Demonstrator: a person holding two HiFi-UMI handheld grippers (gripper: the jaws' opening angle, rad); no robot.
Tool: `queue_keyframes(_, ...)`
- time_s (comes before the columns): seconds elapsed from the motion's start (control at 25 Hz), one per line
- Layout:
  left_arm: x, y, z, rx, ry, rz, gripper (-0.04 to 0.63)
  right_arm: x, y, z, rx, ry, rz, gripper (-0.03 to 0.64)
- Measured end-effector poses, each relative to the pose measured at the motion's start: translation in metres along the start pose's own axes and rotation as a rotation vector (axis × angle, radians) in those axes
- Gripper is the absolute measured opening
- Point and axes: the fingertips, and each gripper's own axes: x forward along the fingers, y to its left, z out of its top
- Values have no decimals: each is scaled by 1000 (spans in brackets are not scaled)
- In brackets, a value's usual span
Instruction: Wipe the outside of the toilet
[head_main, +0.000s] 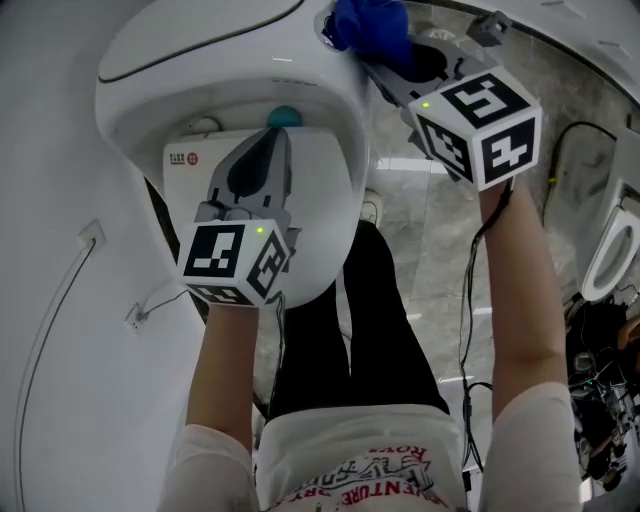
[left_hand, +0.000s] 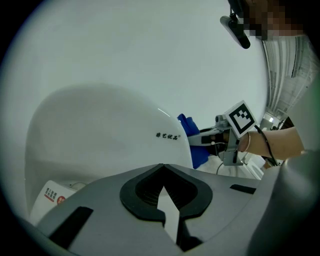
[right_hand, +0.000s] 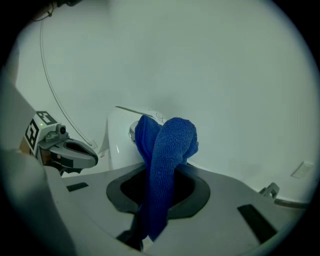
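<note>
A white toilet (head_main: 200, 60) (left_hand: 100, 130) (right_hand: 120, 137) fills the upper left of the head view. My right gripper (head_main: 378, 55) (right_hand: 164, 172) is shut on a blue cloth (head_main: 370, 25) (right_hand: 167, 145) and holds it against the toilet's upper right edge. The left gripper view shows that cloth (left_hand: 192, 142) and the right gripper (left_hand: 215, 137) behind the toilet's curve. My left gripper (head_main: 278, 135) (left_hand: 162, 167) hangs over the toilet's front surface. Its jaws meet at the tips with nothing between them. In the right gripper view the left gripper (right_hand: 75, 152) shows at the left.
A printed sticker (head_main: 183, 158) (left_hand: 52, 195) and a teal knob (head_main: 285, 117) sit on the toilet. A cable (head_main: 50, 300) and a socket (head_main: 135, 318) are on the white wall at left. Another white fixture (head_main: 610, 250) and loose cables (head_main: 600, 380) lie at right on the marble floor.
</note>
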Motion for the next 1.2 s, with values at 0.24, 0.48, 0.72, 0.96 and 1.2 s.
queue_keyframes(0.24, 18, -22, -22, 41, 53, -58, 6, 1, -3, -36, 145, -69, -17, 75)
queue_keyframes(0.48, 35, -36, -45, 86, 108, -89, 6, 10, 0, -86, 249, -46, -12, 75)
queue_keyframes(0.72, 47, -51, -57, 114, 121, -126, 5, 20, 3, -126, 320, -28, -15, 75)
queue_keyframes(0.96, 42, -61, -71, 163, 143, -177, 6, 27, 28, -187, 403, 27, -30, 75)
queue_keyframes(1.2, 31, -65, -75, 240, 135, -231, 6, 27, 50, -221, 466, 47, -77, 75)
